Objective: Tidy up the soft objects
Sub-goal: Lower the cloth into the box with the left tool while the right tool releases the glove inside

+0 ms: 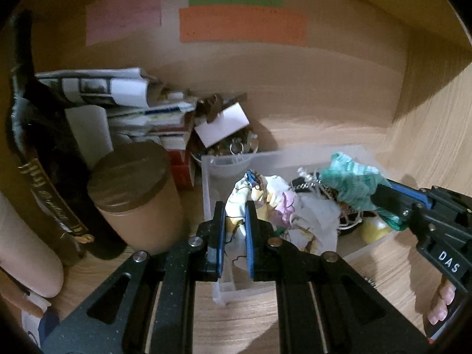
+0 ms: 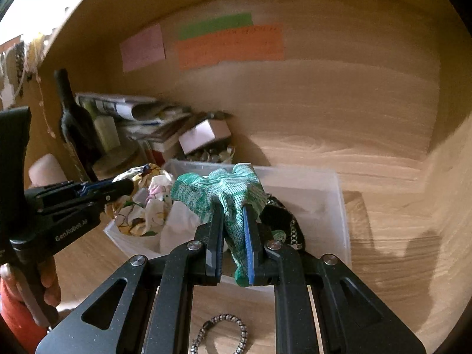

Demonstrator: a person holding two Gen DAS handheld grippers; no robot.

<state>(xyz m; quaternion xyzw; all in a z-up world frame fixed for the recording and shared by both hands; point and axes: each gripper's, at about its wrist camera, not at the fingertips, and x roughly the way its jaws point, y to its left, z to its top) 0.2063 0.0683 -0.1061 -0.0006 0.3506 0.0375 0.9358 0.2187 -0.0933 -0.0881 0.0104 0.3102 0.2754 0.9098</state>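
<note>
Over clear bin (image 1: 206, 177): left hand-held gripper (image 1: 234, 215) clamps floral cloth (image 1: 295, 218); right hand-held gripper (image 2: 233, 224) clamps green cloth (image 2: 218, 188).

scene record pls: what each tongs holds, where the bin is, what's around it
left tongs: shut on floral cloth, held over the bin
right tongs: shut on green knit cloth, held over the bin
bin: clear plastic, on wood shelf, holds more cloth and a dark patterned item
left of bin: brown jar, dark bottle, paper stack
in front of bin: bracelet on shelf
back wall: pink, green, orange papers
</note>
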